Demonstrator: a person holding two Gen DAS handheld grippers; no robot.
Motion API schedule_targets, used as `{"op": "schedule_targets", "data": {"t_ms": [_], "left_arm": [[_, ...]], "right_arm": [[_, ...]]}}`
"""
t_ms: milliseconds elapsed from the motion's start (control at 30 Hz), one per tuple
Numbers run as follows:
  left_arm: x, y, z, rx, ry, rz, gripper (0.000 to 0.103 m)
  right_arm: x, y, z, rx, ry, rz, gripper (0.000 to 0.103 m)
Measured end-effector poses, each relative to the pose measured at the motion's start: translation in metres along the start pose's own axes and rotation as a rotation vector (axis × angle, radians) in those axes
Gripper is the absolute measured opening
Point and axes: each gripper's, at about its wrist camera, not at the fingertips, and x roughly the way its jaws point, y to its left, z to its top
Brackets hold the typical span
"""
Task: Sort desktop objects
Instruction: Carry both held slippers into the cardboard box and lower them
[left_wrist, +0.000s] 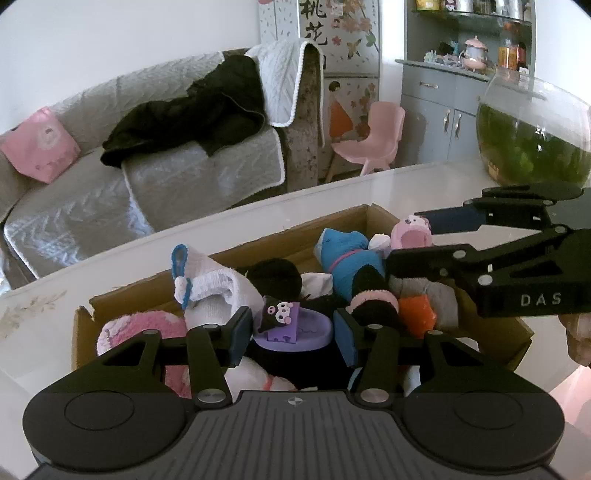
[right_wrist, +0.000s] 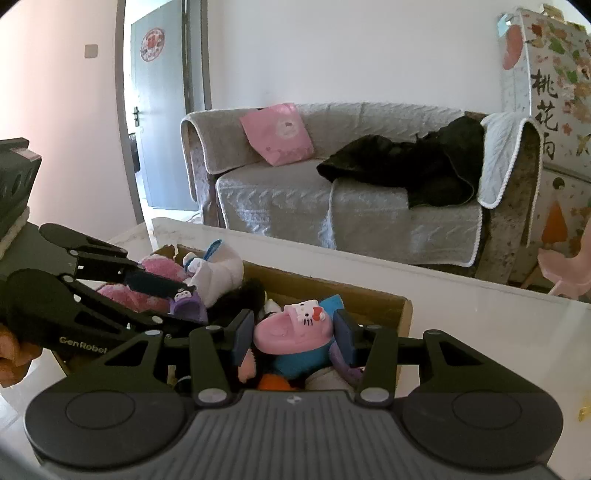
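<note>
A small purple slipper (left_wrist: 295, 334) with a black cartoon figure on it sits between the pads of my left gripper (left_wrist: 293, 325), which is shut on it above an open cardboard box (left_wrist: 288, 236). From the right wrist view the same slipper (right_wrist: 188, 308) shows clamped in my left gripper (right_wrist: 194, 306). My right gripper (right_wrist: 293, 332) is shut on a pink slipper (right_wrist: 291, 334) with a white cat face, over the box's right end. That pink slipper (left_wrist: 410, 236) also appears in my right gripper (left_wrist: 404, 238) at the far right.
The box is full of socks and fluffy pink slippers (left_wrist: 140, 325), with a blue sock (left_wrist: 347, 254) and black ones. It stands on a white table (left_wrist: 110, 266). A glass fishbowl (left_wrist: 532, 136) of green water stands at the back right. A grey sofa (right_wrist: 332, 206) lies beyond the table.
</note>
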Motion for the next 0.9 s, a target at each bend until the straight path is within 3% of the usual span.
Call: {"op": "schedule_targets", "data": {"t_ms": [900], "left_arm": [[-0.005, 0.019, -0.006, -0.018, -0.029, 0.024, 0.055]], "right_arm": [[0.026, 0.015, 0.005, -0.021, -0.025, 0.066, 0.044]]}}
